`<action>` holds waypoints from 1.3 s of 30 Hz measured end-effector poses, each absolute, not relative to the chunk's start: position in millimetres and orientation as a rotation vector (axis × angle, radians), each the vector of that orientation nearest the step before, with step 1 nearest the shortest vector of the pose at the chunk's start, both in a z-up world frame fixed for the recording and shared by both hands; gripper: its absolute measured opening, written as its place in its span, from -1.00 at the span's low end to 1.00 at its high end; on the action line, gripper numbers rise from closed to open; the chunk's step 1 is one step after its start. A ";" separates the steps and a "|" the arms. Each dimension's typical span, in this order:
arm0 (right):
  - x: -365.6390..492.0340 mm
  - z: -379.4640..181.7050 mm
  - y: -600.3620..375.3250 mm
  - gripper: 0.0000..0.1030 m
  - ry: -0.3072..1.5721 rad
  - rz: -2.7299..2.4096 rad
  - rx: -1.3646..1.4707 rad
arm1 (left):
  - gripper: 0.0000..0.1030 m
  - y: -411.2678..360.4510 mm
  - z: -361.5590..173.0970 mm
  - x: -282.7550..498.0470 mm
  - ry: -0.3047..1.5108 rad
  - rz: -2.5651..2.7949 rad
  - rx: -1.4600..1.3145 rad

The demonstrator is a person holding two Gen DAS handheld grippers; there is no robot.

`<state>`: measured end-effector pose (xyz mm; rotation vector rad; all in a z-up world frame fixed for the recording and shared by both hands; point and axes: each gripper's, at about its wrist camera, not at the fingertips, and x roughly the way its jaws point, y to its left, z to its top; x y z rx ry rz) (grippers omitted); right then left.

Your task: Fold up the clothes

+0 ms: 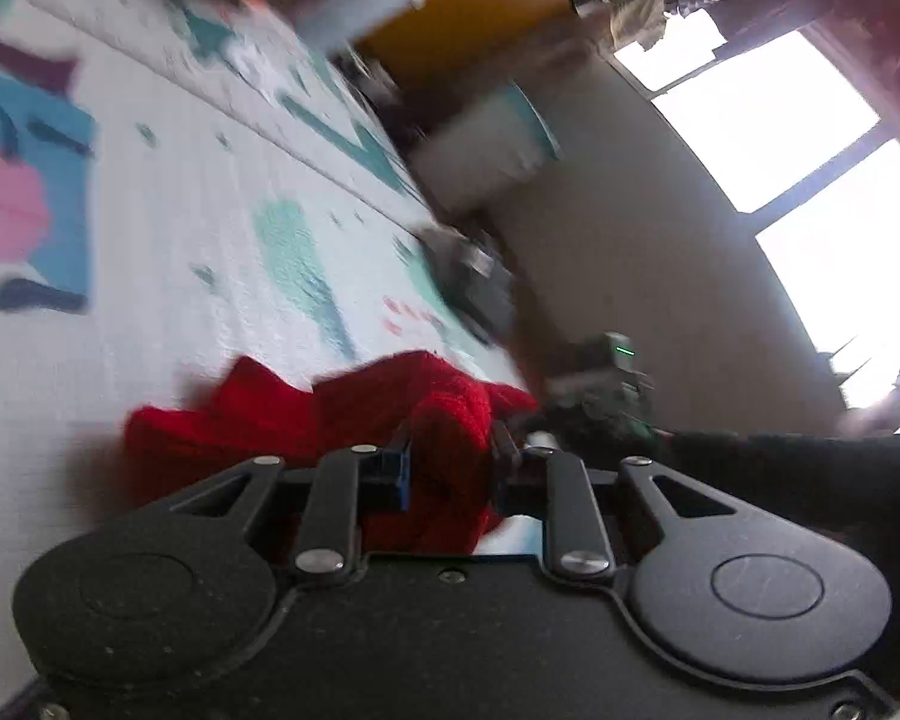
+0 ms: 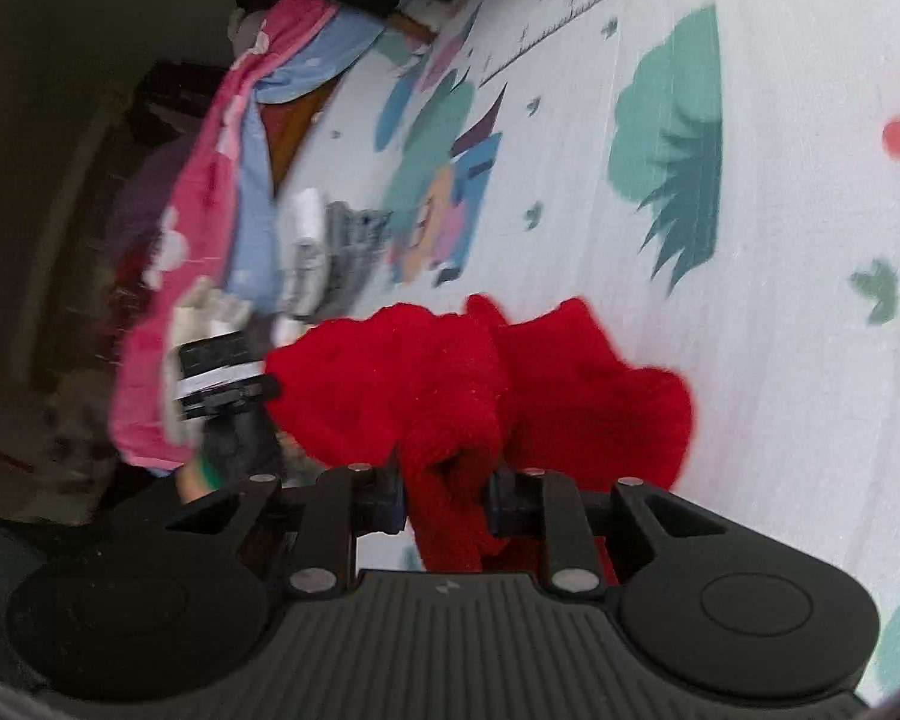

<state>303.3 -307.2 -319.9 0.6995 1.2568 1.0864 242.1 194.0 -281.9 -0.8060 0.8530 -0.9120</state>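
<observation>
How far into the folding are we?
Early. Nothing looks folded yet: the red garment is bunched. In hand: left gripper and right gripper each pinch it above the mat. Left: folding it, then the clothes pile.

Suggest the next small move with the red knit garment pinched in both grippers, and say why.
Probably draw the two grippers apart to stretch the cloth flat. The left gripper and right gripper each pinch a bunched fold of the red garment, which hangs crumpled over the patterned mat, so no straight edge shows yet to fold along.
</observation>
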 end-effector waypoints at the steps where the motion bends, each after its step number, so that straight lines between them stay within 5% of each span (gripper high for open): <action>1: 306.7 -325.6 -307.8 -0.51 1.267 1.054 0.705 | -0.59 201.5 -295.6 254.3 0.904 -0.855 -0.825; 10: 313.5 -360.7 -304.8 -0.54 1.269 0.814 0.778 | -0.52 228.1 -336.4 275.6 0.982 -0.554 -0.907; 12: 314.0 -354.2 -304.2 -0.46 1.262 0.803 0.757 | -0.40 230.5 -329.3 268.9 0.945 -0.527 -0.889; 14: 313.0 -344.1 -302.9 -0.35 1.242 0.795 0.716 | 0.05 233.8 -316.6 259.4 0.895 -0.479 -0.840; 15: 312.5 -338.1 -303.4 -0.22 1.223 0.786 0.697 | 0.08 235.1 -307.2 250.8 0.865 -0.431 -0.792; 18: 311.6 -321.8 -308.0 -0.01 1.158 0.748 0.672 | 0.09 229.2 -280.7 230.8 0.757 -0.366 -0.629; 26: 312.6 -284.0 -272.8 0.01 1.037 0.835 0.249 | 0.13 126.3 -237.4 257.3 0.725 -0.729 -0.093; 30: 311.4 -264.8 -218.8 0.40 1.019 1.003 -0.040 | 0.24 83.1 -235.5 299.4 0.823 -0.918 0.133; 39: 303.5 -288.4 -215.3 0.37 1.092 1.000 -0.167 | 0.19 40.6 -257.7 315.5 0.950 -1.059 0.414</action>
